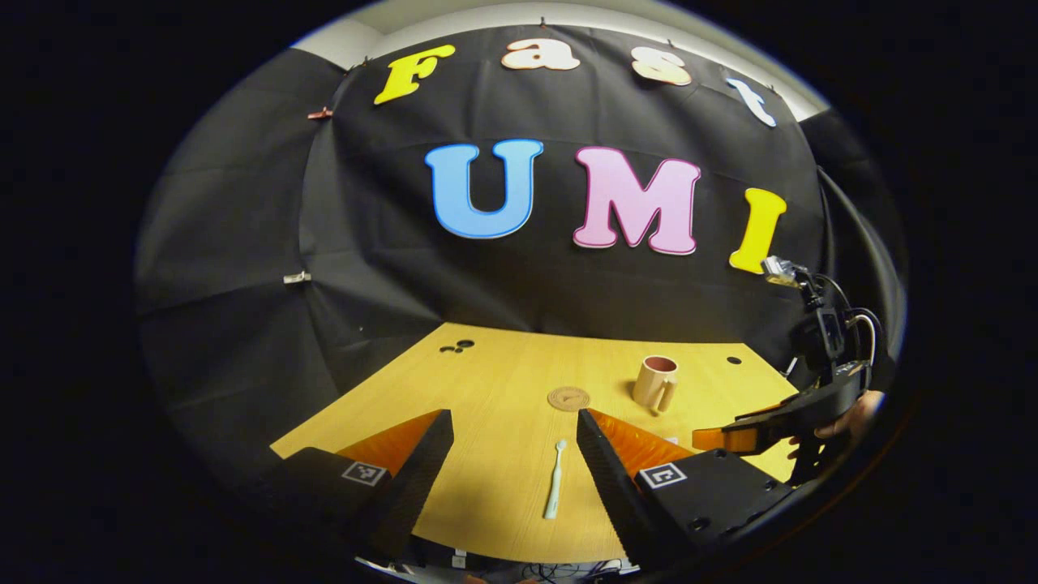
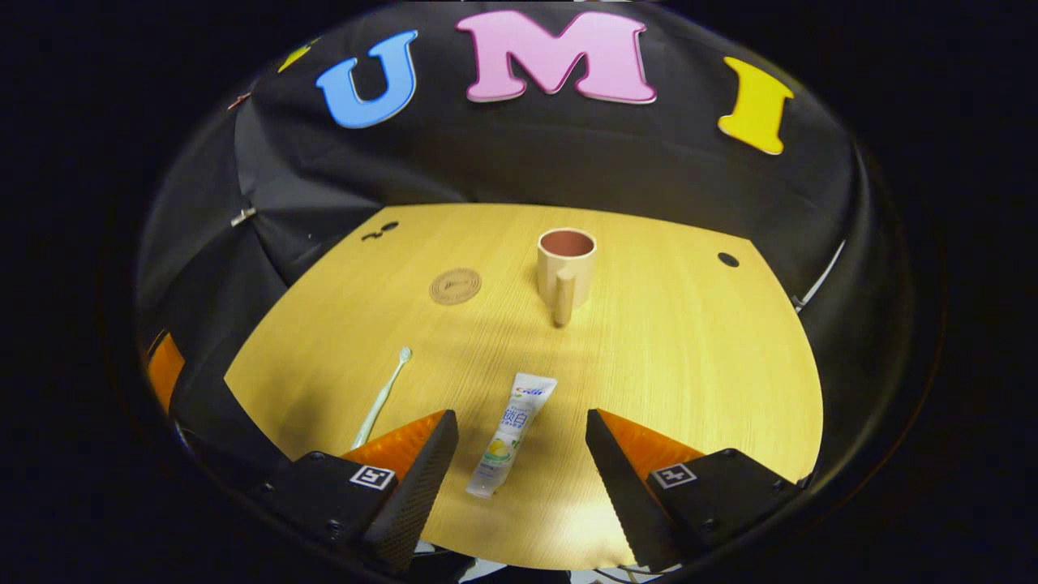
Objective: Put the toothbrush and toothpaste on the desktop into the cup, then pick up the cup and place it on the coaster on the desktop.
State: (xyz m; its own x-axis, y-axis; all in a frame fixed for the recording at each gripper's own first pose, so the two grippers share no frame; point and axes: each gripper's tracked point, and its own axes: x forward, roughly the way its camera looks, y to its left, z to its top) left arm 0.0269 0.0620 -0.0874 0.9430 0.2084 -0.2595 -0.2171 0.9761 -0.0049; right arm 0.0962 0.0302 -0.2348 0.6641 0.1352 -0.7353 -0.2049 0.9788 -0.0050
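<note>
One toothbrush (image 1: 555,480) lies flat on the desk (image 1: 503,389), pale, bristle end pointing away toward the wall; in the left gripper view it sits between that gripper's two fingers, touching neither. In the right gripper view the same toothbrush (image 2: 381,399) lies left of the paste, its handle end running behind the left finger. One toothpaste (image 2: 511,434) tube lies flat near the front edge, cap end nearest the camera, between the right gripper's fingers and apart from both. One cup (image 2: 565,268), tan outside and reddish inside, stands upright farther back with its handle turned toward the front edge; it is empty as far as its mouth shows. One round coaster (image 2: 455,286) lies left of the cup, near it but not touching, with nothing on it.

The desk (image 2: 689,349) is light wood with a few dark holes near its back corners. Black cloth hangs behind and to both sides.

The left gripper (image 1: 513,442) is spread wide and holds nothing. The right gripper (image 2: 521,442) is equally wide apart and also empty; from the left gripper view it (image 1: 734,434) hangs over the desk's right side, a hand (image 1: 847,418) behind it.
</note>
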